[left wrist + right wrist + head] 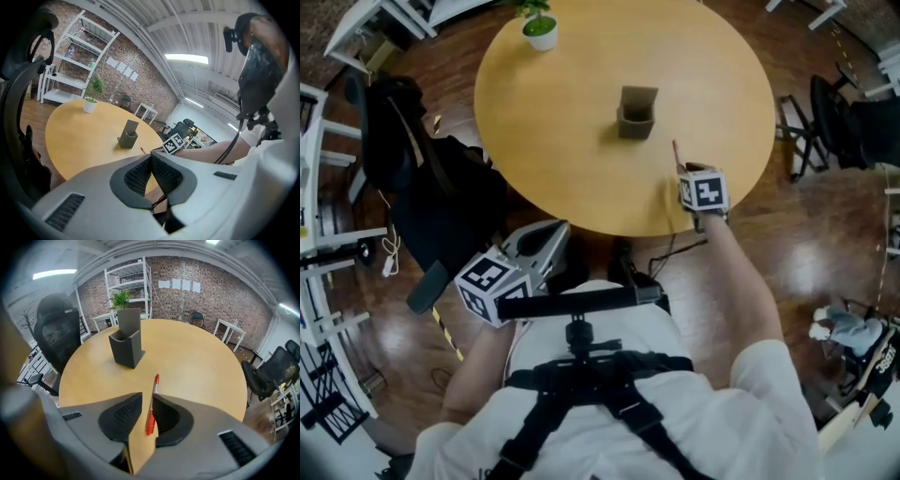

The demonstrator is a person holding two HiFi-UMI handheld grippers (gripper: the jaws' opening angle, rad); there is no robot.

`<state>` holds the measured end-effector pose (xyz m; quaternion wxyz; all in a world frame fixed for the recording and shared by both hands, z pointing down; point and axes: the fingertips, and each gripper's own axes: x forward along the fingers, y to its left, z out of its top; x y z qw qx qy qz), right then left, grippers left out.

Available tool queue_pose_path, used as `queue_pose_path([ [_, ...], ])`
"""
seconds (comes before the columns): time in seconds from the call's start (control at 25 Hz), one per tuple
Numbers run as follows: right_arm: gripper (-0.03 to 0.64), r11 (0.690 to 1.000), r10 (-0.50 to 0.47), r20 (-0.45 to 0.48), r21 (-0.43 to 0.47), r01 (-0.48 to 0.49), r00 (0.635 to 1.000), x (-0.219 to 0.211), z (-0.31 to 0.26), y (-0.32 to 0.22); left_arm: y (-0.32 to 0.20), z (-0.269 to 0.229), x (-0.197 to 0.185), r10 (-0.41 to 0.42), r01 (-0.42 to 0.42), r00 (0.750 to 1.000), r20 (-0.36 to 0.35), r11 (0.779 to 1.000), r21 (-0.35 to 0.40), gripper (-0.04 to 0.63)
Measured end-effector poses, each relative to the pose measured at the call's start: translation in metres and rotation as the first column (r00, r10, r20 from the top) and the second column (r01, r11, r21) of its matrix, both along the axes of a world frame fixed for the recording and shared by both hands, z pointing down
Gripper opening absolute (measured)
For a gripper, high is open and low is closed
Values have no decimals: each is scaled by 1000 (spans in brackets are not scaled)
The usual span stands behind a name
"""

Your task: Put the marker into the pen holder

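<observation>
Item 1: right gripper point(147, 394). Jaws narrowly parted, straddling 1 red marker point(152, 405). The marker lies along the right pad; a strip of table point(201, 362) shows between it and the left pad.
Item 2: dark pen holder point(125, 347), upright, ahead of the marker's tip.
Item 3: potted plant point(540, 28), far edge.
Item 4: left gripper point(151, 157). Jaws pressed together, nothing between them, held off the table's near rim.
</observation>
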<state>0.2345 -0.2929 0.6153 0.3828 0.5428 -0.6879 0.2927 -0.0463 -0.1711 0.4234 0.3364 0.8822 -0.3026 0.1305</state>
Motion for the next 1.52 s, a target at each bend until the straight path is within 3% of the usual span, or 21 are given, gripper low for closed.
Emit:
queue_pose_path([
  [0.24, 81, 998, 23, 13, -60, -23, 1000, 7, 12, -28, 0, 0, 3, -4, 4, 1000, 20, 1000, -11, -3],
  [0.44, 107, 992, -30, -9, -120, 29, 1000, 4, 26, -46, -1, 4, -3, -19, 18, 1000, 23, 1000, 9, -3],
  [0.68, 117, 977, -34, -54, -214, 22, 998, 7, 46, -60, -3, 2, -12, -37, 37, 999, 37, 999, 10, -3],
  [1.08, 91, 909, -87, 14, -409, 85, 996, 5, 52, -65, -3, 2, -14, -29, 28, 998, 58, 1000, 2, -3],
  [1.32, 74, 892, -139, 18, -432, 133, 990, 7, 50, -67, -5, 4, -14, -38, 39, 997, 68, 999, -8, -3],
  [1.52, 43, 919, -135, 33, -370, 137, 990, 5, 46, -66, -8, 4, -12, -35, 35, 998, 60, 999, -7, -3],
])
